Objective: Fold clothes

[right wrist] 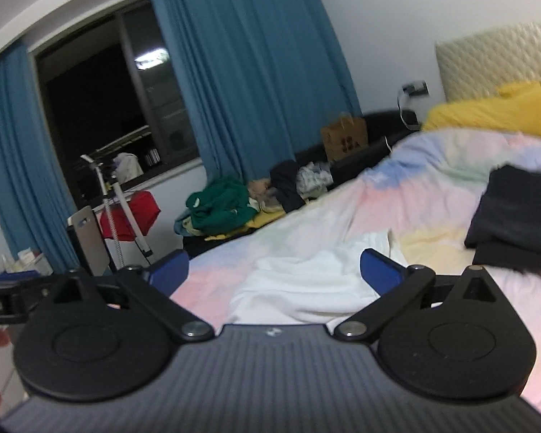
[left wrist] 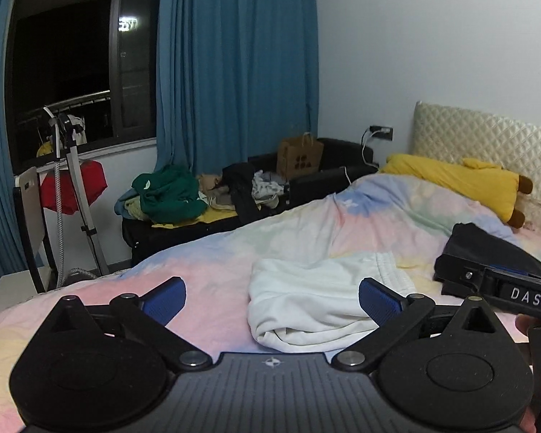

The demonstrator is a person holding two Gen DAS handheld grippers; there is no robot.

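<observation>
A crumpled white garment (left wrist: 324, 296) lies on the pastel bedspread (left wrist: 216, 263), just ahead of my left gripper (left wrist: 270, 297), which is open and empty. It also shows in the right wrist view (right wrist: 306, 278), in front of my right gripper (right wrist: 274, 270), which is open and empty too. A folded black garment (left wrist: 487, 249) lies on the bed to the right, also in the right wrist view (right wrist: 519, 213). The side of the right gripper shows in the left wrist view at the right edge.
A yellow plush pillow (left wrist: 461, 176) lies by the quilted headboard (left wrist: 487, 137). A black sofa beyond the bed holds a pile of clothes (left wrist: 169, 195) and a paper bag (left wrist: 299, 155). A garment steamer stand (left wrist: 72, 187), a chair and blue curtains stand by the window.
</observation>
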